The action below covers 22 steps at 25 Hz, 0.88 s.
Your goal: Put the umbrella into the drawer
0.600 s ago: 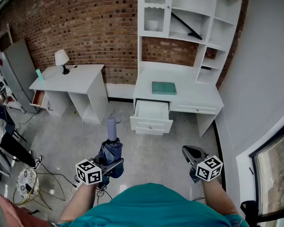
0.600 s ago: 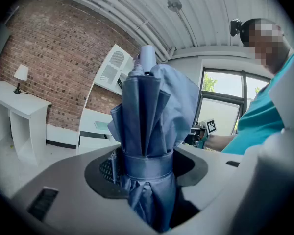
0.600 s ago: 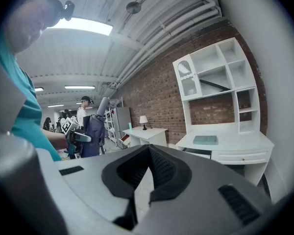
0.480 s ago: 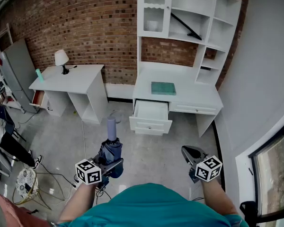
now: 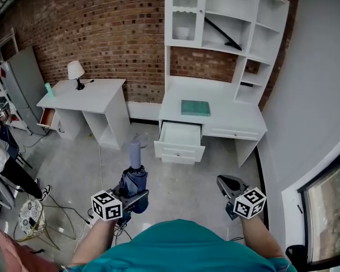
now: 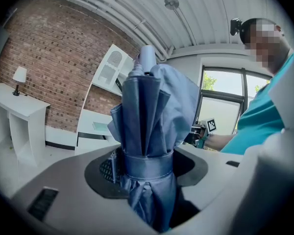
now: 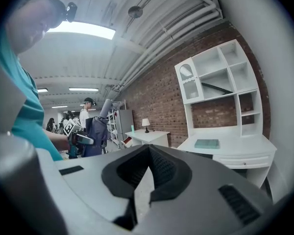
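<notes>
Well, the left gripper [image 5: 135, 196] is clamped on the folded umbrella [image 5: 134, 171]; the right gripper [image 5: 225, 181] has jaws together, empty. Best walk closer, then lay it lengthwise into the open drawer [image 5: 180, 137].

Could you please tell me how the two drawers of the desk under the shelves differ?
The left drawer is pulled out, its inside showing; the right drawer is shut. The left drawer's front looks taller, the right drawer's shallower. Both are white.
</notes>
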Tool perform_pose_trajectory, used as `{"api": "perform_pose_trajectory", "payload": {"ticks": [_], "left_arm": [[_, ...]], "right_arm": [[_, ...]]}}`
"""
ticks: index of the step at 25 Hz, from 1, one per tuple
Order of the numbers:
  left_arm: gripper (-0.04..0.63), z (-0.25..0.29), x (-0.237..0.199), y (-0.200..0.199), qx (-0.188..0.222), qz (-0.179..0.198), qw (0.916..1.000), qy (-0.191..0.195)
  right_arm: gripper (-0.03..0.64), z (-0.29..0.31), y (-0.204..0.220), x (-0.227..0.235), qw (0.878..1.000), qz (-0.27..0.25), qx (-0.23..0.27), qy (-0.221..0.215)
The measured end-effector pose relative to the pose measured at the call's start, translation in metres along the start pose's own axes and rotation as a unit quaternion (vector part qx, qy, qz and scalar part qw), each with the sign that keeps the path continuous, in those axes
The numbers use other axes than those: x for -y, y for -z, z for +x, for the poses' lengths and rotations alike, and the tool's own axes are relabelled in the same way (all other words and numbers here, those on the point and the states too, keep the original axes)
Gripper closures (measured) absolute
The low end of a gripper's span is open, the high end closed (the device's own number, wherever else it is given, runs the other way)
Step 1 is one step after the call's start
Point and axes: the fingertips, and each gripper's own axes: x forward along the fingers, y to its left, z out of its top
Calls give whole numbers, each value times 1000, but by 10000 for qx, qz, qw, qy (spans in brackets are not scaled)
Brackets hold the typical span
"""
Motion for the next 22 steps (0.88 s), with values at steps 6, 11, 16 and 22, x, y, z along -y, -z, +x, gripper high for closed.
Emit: {"api": "perform_pose_trajectory", "payload": {"ticks": [6, 11, 16, 22], "left_arm": [[353, 12, 13, 2, 76, 14, 9999, -88], [353, 27, 29, 2, 157, 5, 9997, -175], [353, 46, 50, 7, 221, -52, 9995, -222], [353, 65, 69, 14, 158, -81, 9997, -176]], "right_arm": [[595, -15, -1, 14, 9999, -42, 84, -54], [595, -35, -2, 27, 9997, -120, 120, -175], [595, -57, 2, 45, 9996, -158, 83, -227], [595, -75, 8, 63, 9996, -93, 92, -239]]}}
